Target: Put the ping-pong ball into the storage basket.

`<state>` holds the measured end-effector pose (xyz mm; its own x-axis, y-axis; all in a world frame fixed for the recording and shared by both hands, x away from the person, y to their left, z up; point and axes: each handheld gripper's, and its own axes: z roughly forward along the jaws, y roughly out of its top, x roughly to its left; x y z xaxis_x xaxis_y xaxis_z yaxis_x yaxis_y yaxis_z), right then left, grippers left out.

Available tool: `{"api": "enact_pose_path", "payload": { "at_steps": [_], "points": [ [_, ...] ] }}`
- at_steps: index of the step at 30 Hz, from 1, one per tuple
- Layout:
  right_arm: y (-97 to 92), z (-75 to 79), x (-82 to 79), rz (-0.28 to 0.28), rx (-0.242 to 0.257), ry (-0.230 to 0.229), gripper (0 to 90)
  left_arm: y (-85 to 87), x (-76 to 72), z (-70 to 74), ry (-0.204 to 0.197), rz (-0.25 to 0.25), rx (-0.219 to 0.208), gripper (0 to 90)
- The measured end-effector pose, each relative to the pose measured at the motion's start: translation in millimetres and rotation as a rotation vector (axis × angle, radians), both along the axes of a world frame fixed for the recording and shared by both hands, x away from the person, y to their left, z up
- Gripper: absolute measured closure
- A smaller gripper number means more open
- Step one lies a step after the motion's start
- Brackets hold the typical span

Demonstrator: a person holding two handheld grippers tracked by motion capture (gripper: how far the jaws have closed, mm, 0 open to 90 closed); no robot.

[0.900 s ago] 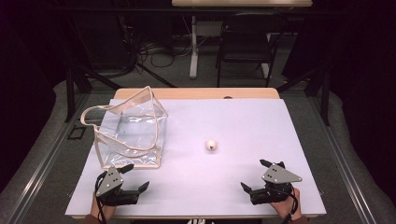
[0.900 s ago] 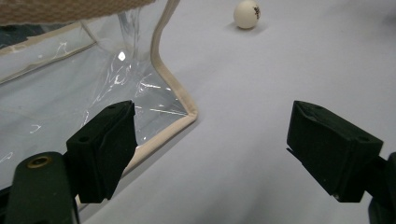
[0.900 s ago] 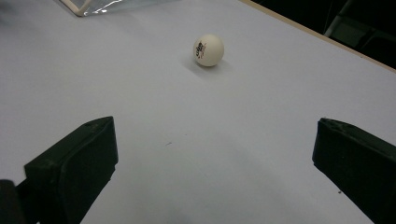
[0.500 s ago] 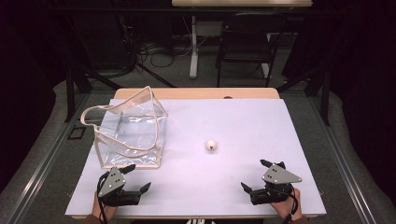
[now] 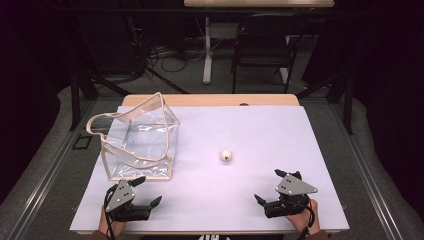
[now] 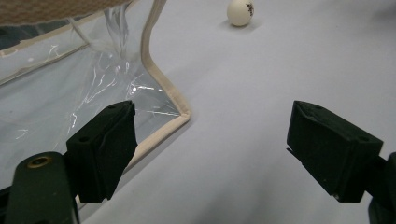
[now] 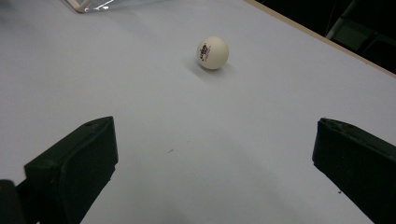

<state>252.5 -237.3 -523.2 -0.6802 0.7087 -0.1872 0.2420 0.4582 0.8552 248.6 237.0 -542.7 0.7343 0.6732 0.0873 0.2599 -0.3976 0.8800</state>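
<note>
High view over the desk (image 5: 260, 130): I have the left tool (image 5: 142, 192) resting at the near left edge, its jaws spread and empty, just near of the clear bag (image 5: 142, 142) with its beige trim. My right tool (image 5: 272, 187) sits at the near right edge, jaws likewise spread wide with nothing between them. A white ball (image 5: 226, 155) lies alone on the pale desk surface, near the middle, to the right of the bag and well apart from both tools.

From the left gripper view, I see the left tool (image 6: 210, 140) aimed at the bag's near corner (image 6: 180, 116), with one jaw in front of the clear wall and the ball (image 6: 240, 11) far off. From the right gripper view, the right tool (image 7: 215, 158) frames bare desk, and the ball (image 7: 212, 52), printed with a small mark, rests farther ahead, untouched.
</note>
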Motion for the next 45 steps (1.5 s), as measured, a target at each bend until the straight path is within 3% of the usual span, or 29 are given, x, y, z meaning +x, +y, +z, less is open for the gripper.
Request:
{"api": "enact_pose_path", "payload": {
  "at_steps": [45],
  "points": [
    [32.7, 12.1, 46.5, 0.035, -0.039, 0.036, 0.0, -1.0, 0.9, -2.4, 0.001, -0.008, -0.006, 16.1]
  ]
}}
